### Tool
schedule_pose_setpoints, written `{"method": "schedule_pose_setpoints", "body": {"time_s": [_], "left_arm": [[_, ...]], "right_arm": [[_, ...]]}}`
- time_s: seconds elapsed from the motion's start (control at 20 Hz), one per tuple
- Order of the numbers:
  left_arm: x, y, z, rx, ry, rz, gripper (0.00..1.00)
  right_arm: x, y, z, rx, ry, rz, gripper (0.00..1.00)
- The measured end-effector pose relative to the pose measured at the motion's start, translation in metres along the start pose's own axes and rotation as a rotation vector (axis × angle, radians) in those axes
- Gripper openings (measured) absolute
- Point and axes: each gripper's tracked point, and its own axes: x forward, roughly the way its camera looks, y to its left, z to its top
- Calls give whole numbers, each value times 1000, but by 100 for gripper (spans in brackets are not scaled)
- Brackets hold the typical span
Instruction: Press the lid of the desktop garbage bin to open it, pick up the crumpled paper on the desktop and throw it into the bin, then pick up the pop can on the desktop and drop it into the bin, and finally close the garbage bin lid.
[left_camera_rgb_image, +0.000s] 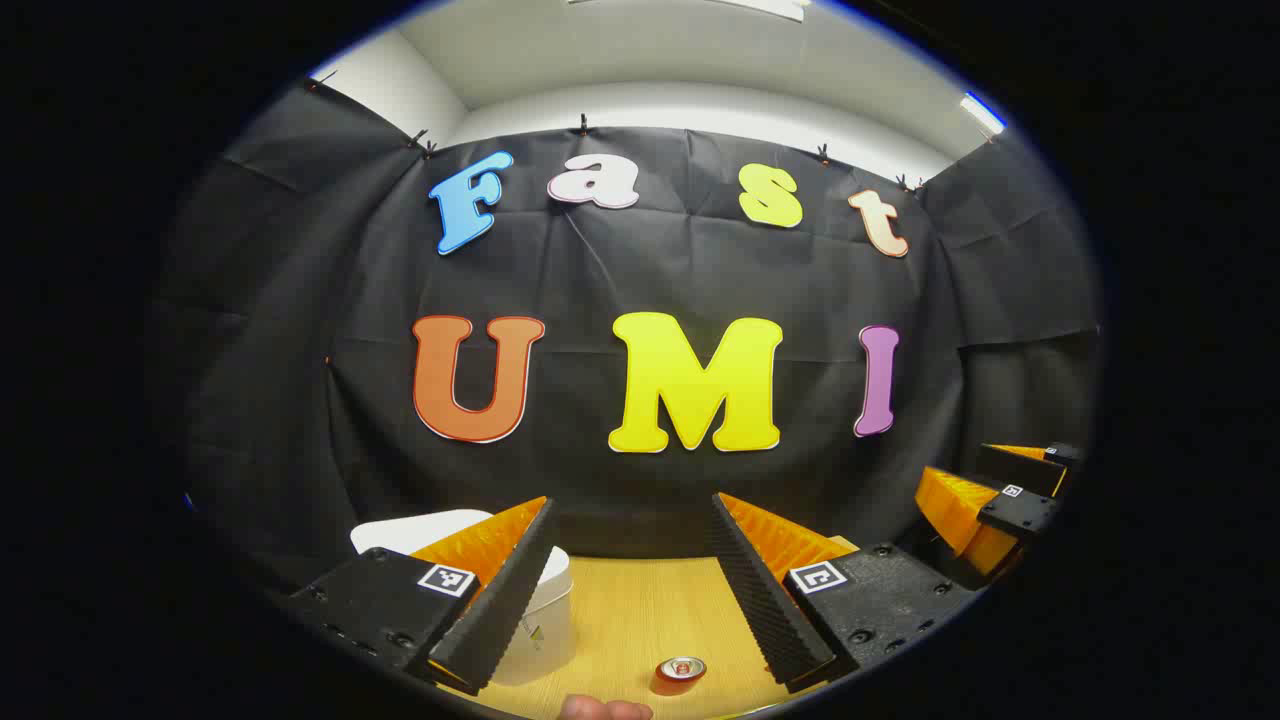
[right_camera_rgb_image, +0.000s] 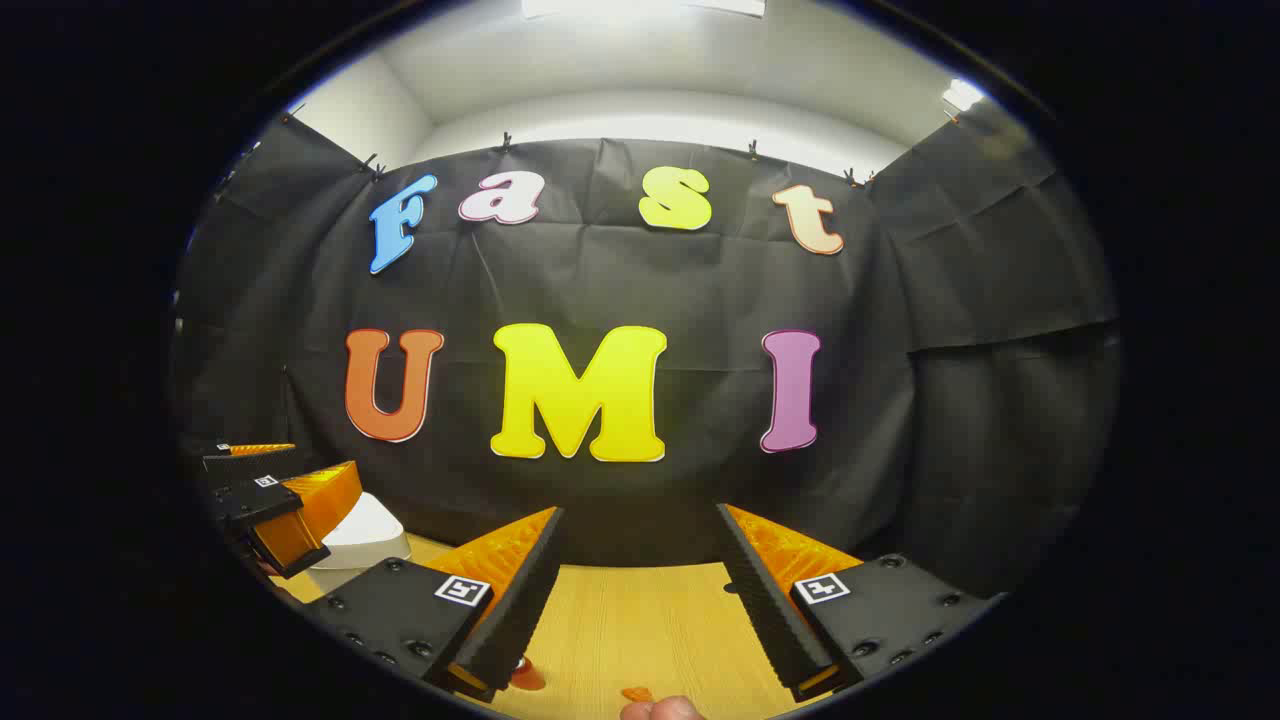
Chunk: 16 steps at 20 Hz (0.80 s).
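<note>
In the left gripper view my left gripper (left_camera_rgb_image: 634, 498) is open, well above the wooden desktop (left_camera_rgb_image: 640, 610), with nothing between its fingers. The white garbage bin (left_camera_rgb_image: 545, 620) stands partly behind its left finger. A red pop can (left_camera_rgb_image: 681, 672) stands upright on the desktop below the gap, seen from above. My right gripper (left_camera_rgb_image: 985, 480) shows at the far right, also raised. In the right gripper view my right gripper (right_camera_rgb_image: 638, 510) is open and holds nothing. A bit of the can (right_camera_rgb_image: 525, 675) peeks out beside its left finger. The bin's white top (right_camera_rgb_image: 365, 535) lies at left, beside my left gripper (right_camera_rgb_image: 290, 470).
The black cloth wall (left_camera_rgb_image: 650, 280) closes off the back and sides of the desktop. A person's fingertip (left_camera_rgb_image: 603, 710) shows at the bottom edge. A small orange scrap (right_camera_rgb_image: 636, 693) lies low on the wood near another fingertip (right_camera_rgb_image: 660, 710).
</note>
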Motion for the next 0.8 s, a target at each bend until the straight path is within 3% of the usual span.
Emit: {"method": "schedule_pose_setpoints", "body": {"time_s": [0.8], "left_arm": [[8,4,2,14,-7,42,98]], "right_arm": [[12,2,9,5,-17,17,94]]}}
